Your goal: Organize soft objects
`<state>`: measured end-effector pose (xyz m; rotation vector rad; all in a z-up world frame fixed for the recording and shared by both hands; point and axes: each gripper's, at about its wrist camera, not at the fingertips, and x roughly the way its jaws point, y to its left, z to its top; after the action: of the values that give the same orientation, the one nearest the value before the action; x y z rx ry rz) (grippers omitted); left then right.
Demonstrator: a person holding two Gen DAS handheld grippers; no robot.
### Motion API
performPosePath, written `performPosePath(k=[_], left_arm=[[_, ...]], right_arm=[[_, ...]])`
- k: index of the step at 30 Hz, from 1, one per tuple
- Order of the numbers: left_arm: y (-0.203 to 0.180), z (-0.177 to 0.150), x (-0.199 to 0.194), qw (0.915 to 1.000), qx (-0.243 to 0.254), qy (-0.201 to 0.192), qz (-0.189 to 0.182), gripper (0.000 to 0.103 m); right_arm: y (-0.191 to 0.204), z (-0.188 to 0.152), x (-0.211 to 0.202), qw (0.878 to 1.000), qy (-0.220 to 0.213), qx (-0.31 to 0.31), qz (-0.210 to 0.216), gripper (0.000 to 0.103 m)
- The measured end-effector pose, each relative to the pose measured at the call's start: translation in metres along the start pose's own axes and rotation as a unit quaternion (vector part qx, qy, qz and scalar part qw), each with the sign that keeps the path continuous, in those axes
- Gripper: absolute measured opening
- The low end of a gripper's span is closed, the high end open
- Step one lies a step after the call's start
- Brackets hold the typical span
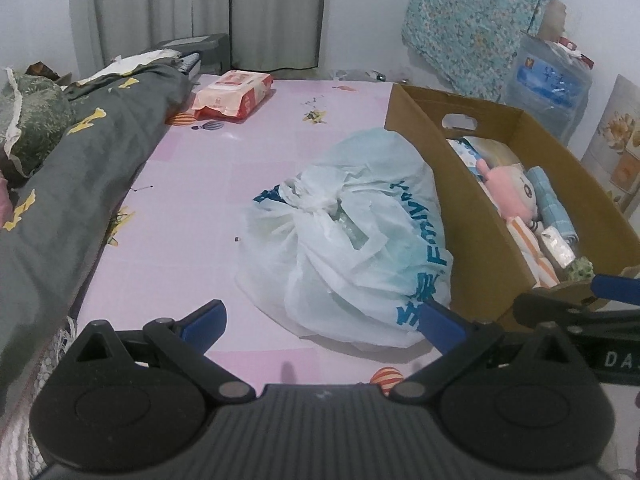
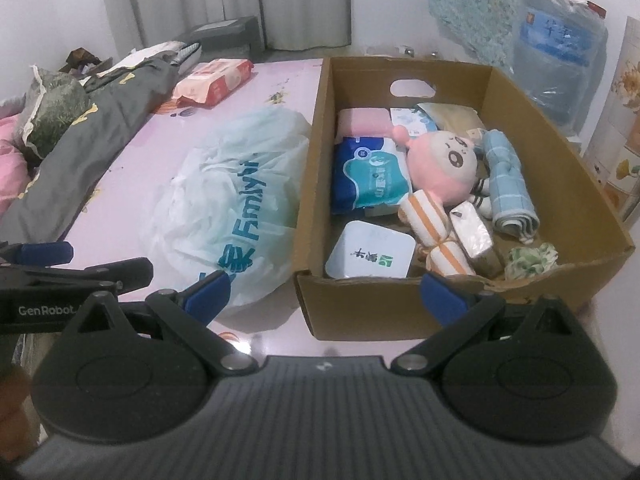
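A cardboard box (image 2: 568, 152) stands on the pink bed sheet (image 1: 192, 184); it also shows in the left wrist view (image 1: 472, 240). Inside lie a pink plush doll (image 2: 440, 164), a blue tissue pack (image 2: 368, 176), a rolled blue towel (image 2: 508, 184), a white tin (image 2: 370, 254) and a striped roll (image 2: 432, 228). A tied white plastic bag (image 1: 352, 240) lies just left of the box, and shows in the right wrist view (image 2: 228, 204). My left gripper (image 1: 320, 320) is open and empty just before the bag. My right gripper (image 2: 324, 294) is open and empty at the box's near wall.
A pink wipes pack (image 1: 232, 94) lies at the far end of the bed. A dark grey quilt (image 1: 80, 184) runs along the left side. A water jug (image 2: 560, 64) and a patterned cloth (image 1: 472, 20) stand by the right wall. Curtains hang behind.
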<state>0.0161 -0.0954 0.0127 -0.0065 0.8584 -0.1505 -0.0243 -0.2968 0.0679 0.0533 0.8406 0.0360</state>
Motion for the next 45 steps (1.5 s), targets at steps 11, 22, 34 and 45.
performPosePath(k=[11, 22, 34, 45], left_arm=[[-0.004, -0.001, 0.004, 0.9999, 0.002, 0.011, -0.002, 0.103], [-0.008, -0.002, 0.004, 0.9999, 0.004, 0.013, 0.002, 0.103], [-0.009, -0.002, 0.007, 0.9998, 0.004, 0.018, 0.002, 0.103], [-0.011, -0.002, 0.011, 0.9997, 0.005, 0.023, 0.002, 0.102]], right_arm=[[-0.005, -0.005, 0.005, 1.000, 0.007, 0.005, -0.008, 0.102], [-0.006, -0.004, 0.004, 1.000, 0.007, 0.002, -0.012, 0.102], [-0.009, -0.006, 0.006, 1.000, 0.012, 0.004, -0.018, 0.102], [-0.011, -0.007, 0.008, 1.000, 0.018, 0.008, -0.020, 0.102]])
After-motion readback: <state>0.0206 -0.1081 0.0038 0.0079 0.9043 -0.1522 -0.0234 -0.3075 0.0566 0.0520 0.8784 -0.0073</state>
